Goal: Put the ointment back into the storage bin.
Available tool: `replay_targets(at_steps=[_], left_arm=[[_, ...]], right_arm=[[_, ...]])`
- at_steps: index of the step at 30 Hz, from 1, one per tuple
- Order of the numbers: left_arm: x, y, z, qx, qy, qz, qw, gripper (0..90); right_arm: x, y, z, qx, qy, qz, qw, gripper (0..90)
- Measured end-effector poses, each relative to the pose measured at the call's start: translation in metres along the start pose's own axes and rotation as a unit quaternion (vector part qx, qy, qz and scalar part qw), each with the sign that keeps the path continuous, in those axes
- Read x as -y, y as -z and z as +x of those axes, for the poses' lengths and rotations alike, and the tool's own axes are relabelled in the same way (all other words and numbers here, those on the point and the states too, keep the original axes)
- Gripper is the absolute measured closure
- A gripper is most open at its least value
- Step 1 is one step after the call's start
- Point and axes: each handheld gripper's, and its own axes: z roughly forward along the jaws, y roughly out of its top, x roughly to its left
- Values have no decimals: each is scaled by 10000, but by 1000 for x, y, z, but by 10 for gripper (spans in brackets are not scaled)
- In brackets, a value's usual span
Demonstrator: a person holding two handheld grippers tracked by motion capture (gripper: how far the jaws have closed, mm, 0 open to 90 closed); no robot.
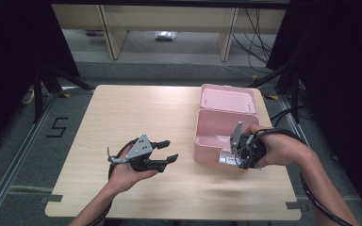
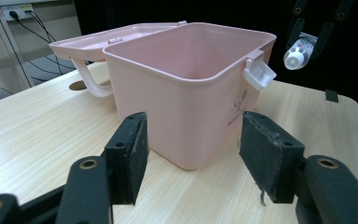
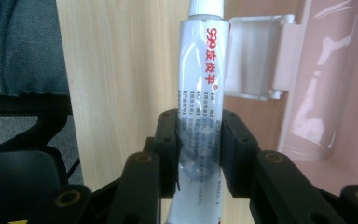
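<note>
Inspection of the pink box (image 1: pixel 217 141) is showing it standing open on the bench (image 1: pixel 122 113), its lid (image 1: pixel 227 99) lying flat behind its far wall. The right gripper (image 3: pixel 199 149) is clamping its fingers (image 3: pixel 168 149) on the lower body of a white ointment tube (image 3: pixel 200 93), which is hanging cap-outward just beside the box's near front wall, close to the white latch (image 3: pixel 254 58); in the left gripper view the tube (image 2: pixel 299 53) is sitting above and beyond the box's right corner. The left gripper (image 1: pixel 168 150) is idling to the left of the box, fingers (image 2: pixel 128 156) standing wide and holding nothing. Judged step: carrying the tube for placement in the box. Next move is calling for lifting the tube over the rim, centring it above the cavity, then releasing.
</note>
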Motion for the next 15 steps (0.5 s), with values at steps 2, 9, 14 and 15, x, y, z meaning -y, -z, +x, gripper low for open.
replay_targets(at_steps=[2,9,14,15], left_arm=[[0,0,0,-12,2,-1,10000,414],[0,0,0,7,-11,9,10000,414],[0,-1,0,43,-14,-41,10000,413],[0,-1,0,29,-10,-32,10000,414]], right_arm=[[-1,1,-1,20,52,-21,10000,716],[-2,6,-3,70,-83,-2,9999,716],[-3,9,-4,79,-94,15,9999,716],[-3,9,-6,52,-25,-15,10000,716]])
